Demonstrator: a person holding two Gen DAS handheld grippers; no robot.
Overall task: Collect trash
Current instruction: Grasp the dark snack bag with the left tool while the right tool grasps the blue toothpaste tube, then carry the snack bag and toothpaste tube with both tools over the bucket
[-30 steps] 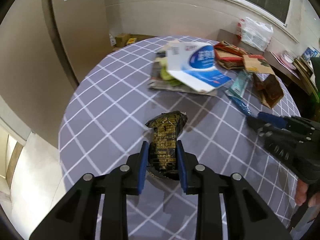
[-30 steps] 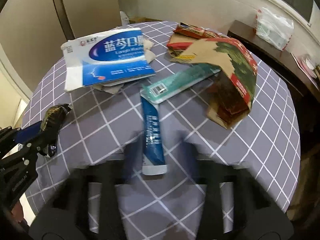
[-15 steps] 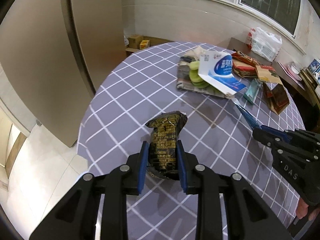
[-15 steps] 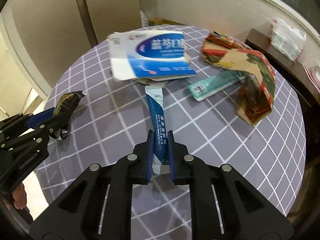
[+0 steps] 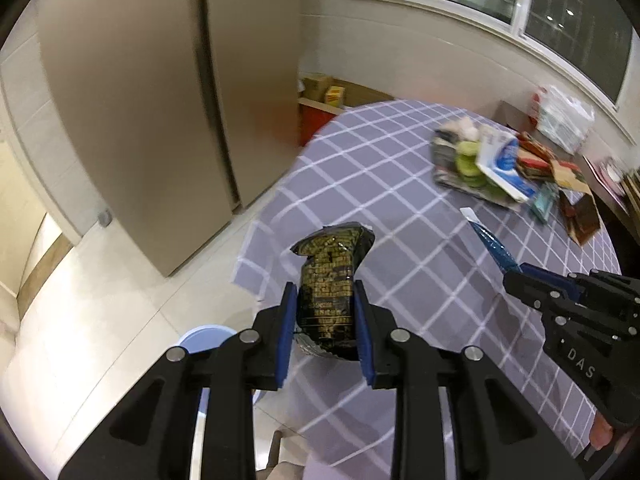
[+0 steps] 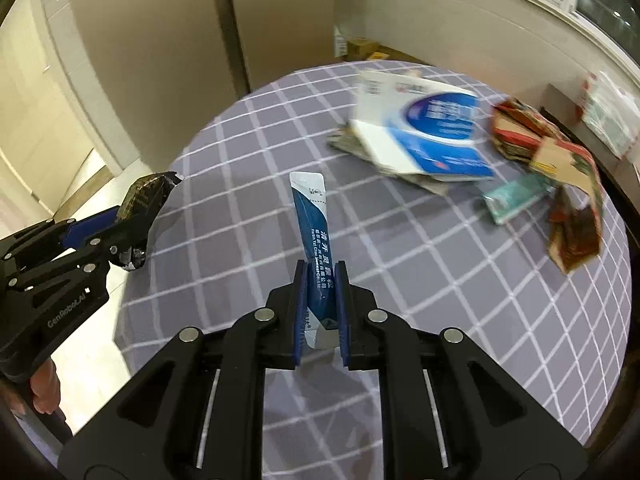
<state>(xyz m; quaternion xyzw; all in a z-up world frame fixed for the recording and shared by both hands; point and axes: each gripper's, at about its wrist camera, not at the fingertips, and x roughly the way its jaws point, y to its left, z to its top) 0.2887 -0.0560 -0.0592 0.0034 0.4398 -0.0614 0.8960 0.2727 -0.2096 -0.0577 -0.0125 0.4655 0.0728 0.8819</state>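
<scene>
My left gripper (image 5: 325, 308) is shut on a crumpled black-and-gold wrapper (image 5: 331, 280), held in the air over the near left edge of the round table (image 5: 360, 184). In the right wrist view that same left gripper (image 6: 132, 236) with the wrapper (image 6: 146, 196) shows at the left. My right gripper (image 6: 321, 280) is shut on a blue-and-white sachet (image 6: 314, 224), lifted above the checked cloth (image 6: 248, 184). From the left wrist view the right gripper (image 5: 516, 272) appears at the right with the sachet (image 5: 490, 240) sticking out.
A pile of trash stays at the table's far side: a white-and-blue box (image 6: 424, 132), a teal packet (image 6: 516, 200), red and brown cartons (image 6: 560, 168). A light blue round bin (image 5: 204, 344) stands on the floor below the left gripper. A person's hand (image 6: 42, 384) holds the left handle.
Both grippers have pulled back toward the table's near left edge with their trash. The right gripper shut on the sachet and lifted it. The floor and blue bin have come into the left view.
</scene>
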